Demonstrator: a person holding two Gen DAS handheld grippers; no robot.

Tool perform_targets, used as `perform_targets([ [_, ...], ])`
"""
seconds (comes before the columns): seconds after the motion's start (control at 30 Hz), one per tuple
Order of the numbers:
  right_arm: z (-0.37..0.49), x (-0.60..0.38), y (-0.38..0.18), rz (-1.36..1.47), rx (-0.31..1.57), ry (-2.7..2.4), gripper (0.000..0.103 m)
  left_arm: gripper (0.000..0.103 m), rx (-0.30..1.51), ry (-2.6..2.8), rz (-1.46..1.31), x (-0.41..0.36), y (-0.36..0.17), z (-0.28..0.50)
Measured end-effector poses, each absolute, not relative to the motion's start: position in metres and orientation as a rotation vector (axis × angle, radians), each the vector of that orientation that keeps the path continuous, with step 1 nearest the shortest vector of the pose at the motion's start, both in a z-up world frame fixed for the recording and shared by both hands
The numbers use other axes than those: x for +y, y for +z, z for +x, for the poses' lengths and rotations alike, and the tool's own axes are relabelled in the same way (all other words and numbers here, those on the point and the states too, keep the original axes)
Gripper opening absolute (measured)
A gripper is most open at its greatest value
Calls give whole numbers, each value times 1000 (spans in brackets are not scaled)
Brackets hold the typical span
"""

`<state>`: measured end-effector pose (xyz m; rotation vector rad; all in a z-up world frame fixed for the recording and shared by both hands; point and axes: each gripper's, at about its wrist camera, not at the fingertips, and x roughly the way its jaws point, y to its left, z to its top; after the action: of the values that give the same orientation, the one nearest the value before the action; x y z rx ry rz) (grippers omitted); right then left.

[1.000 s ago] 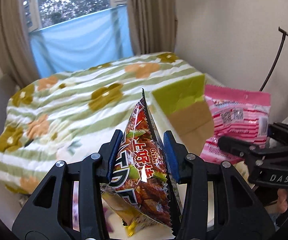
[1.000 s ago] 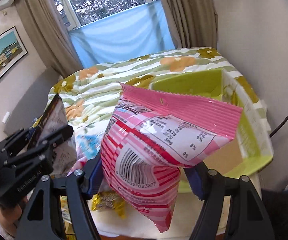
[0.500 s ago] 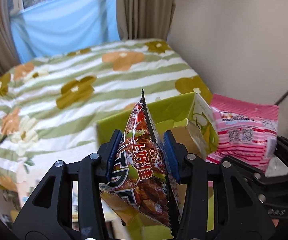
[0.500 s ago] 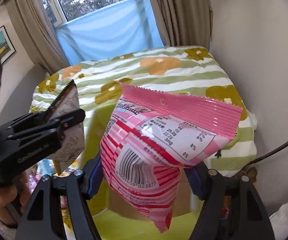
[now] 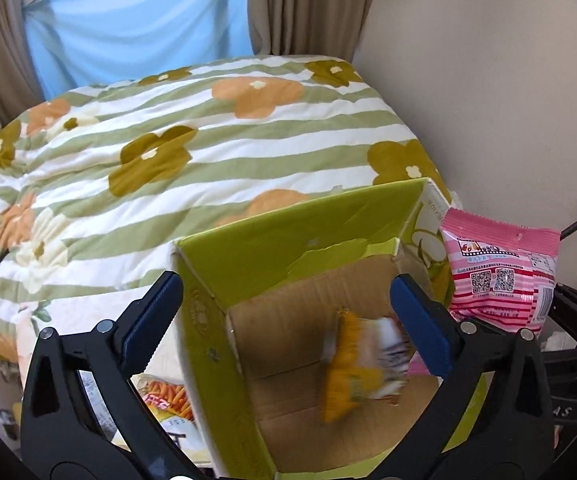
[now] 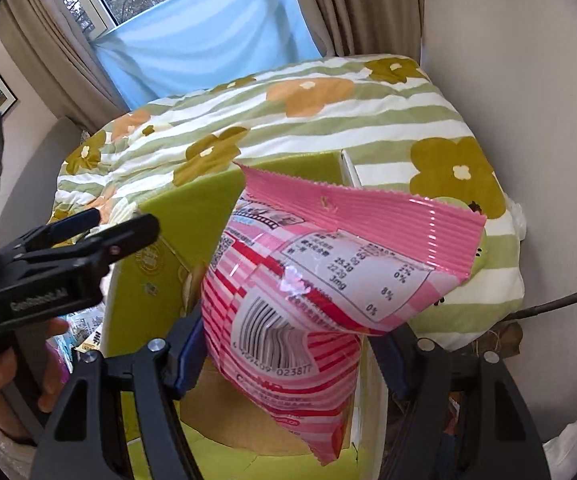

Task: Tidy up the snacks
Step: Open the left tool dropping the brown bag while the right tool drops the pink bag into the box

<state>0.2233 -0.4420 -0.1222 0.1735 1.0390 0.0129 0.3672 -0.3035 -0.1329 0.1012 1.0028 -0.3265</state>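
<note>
Since half a second ago my left claw has just sprung wide and released the snack bag, now a blur inside the green box. At three o'clock, my right claw clenches the pink packet over that box

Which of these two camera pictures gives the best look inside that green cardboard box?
The left wrist view: it looks straight down into the green box, showing its brown floor and a blurred snack packet there. In the right wrist view, the pink bag covers most of the box.
</note>
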Motion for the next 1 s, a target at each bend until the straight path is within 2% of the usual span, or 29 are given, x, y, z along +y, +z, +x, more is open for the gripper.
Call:
perform_targets([
  [0.5,275,-428,-142,119,1112,93,70,103,1023,-313,107,-280,-139,349],
  [0.57,282,-426,-147,102,1127,84,73,102,1031,-309,111,-277,-142,351],
  [0.6,284,-426,-149,103,1122,78,81,102,1034,-306,112,-275,-144,352],
  [0.63,284,-427,-149,109,1113,76,93,102,1036,-302,112,-273,-145,352],
  [0.7,282,-431,-148,120,1083,62,100,102,1042,-299,104,-270,-146,351],
  [1.0,268,-436,-142,98,1086,36,100,103,1042,-309,93,-272,-144,349],
])
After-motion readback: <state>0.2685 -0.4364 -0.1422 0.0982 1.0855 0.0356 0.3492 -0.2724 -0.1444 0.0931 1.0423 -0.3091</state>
